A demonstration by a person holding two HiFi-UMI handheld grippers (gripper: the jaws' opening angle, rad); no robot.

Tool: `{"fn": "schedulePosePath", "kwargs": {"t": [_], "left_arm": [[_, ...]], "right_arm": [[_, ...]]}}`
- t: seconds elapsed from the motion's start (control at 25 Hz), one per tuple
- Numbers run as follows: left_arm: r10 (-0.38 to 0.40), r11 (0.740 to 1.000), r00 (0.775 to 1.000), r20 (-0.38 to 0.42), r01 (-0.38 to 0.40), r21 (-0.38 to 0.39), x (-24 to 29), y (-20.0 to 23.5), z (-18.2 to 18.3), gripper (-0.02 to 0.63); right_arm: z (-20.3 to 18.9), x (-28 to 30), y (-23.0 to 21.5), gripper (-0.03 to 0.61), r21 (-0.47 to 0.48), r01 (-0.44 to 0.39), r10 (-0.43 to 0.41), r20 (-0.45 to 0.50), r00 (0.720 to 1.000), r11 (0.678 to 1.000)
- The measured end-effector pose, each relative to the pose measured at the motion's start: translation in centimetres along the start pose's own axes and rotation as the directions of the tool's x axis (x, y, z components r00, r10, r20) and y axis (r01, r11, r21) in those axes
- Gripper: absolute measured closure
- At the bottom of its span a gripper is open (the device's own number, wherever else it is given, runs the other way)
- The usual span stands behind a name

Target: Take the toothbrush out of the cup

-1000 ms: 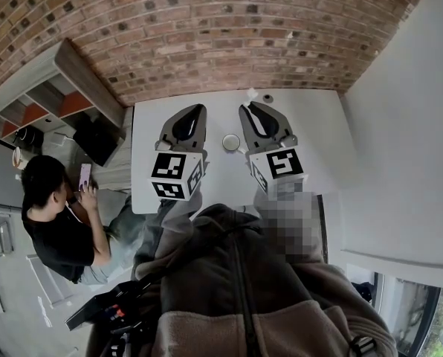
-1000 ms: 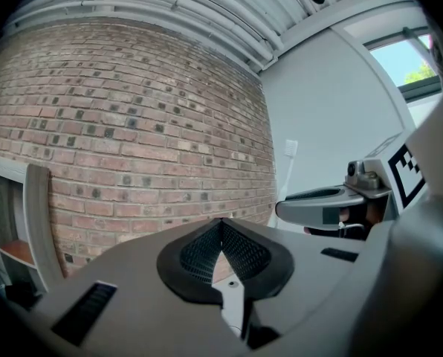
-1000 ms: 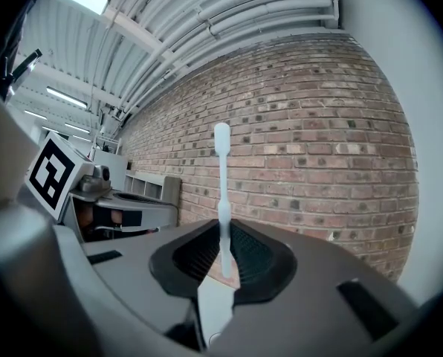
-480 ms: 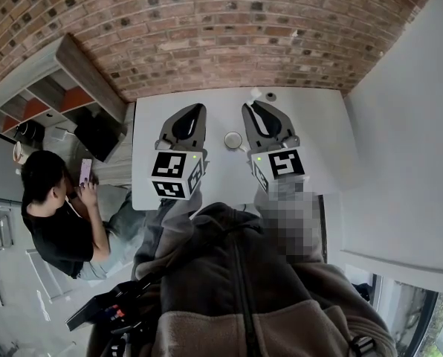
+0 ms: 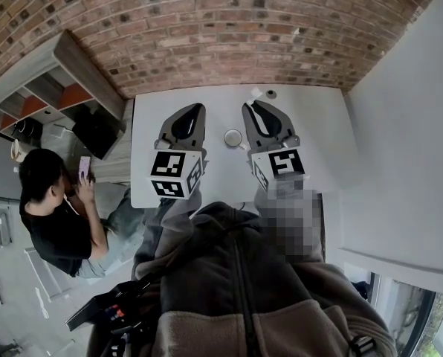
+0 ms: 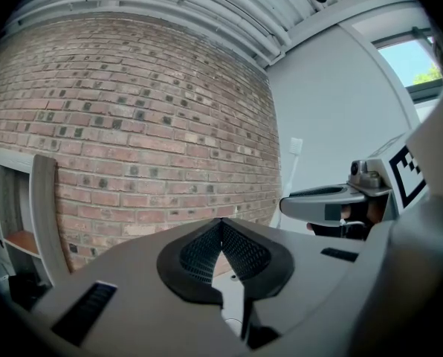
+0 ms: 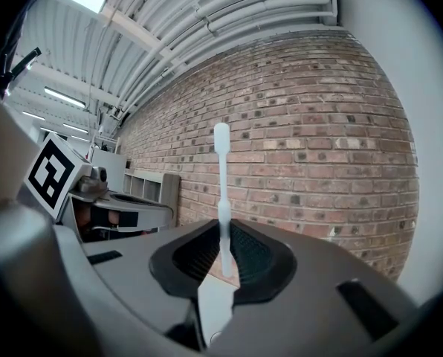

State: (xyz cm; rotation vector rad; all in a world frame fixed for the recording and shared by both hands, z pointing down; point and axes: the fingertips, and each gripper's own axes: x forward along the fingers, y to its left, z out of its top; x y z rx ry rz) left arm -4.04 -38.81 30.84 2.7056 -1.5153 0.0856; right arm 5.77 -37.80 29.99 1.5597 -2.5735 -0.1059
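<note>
Toothbrush (image 7: 222, 184) | clamped upright in your right gripper (image 7: 223, 236), clear of the cup (image 5: 232, 137) on the table (image 5: 318, 125) | left gripper (image 6: 221, 233) jaws together, empty | scene barely changed over the last second; extraction looks complete.

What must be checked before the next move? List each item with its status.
1. Grip on toothbrush: ok. The right hand-held gripper has its jaws shut on the white handle, which stands upright out of them.
2. Toothbrush out of cup: ok. The cup sits on the table between the two grippers, apart from the right one.
3. Left hand-held gripper free: ok. Its jaws are together with nothing between them.
4. Place to set it down: ok. Bare table shows to the right of the right gripper.
5. Firmness of the hold: cannot tell.
</note>
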Motion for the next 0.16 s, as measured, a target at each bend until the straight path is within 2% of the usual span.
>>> {"fn": "schedulePosePath", "kwargs": {"t": [0.16], "left_arm": [[-0.002,1.000,1.000,-0.006,0.002,-0.008,0.26,0.34,-0.45,0.611]], "right_arm": [[-0.37,0.47,-0.07,0.531,0.002,0.000,0.000,-0.006,1.000,1.000]]}}
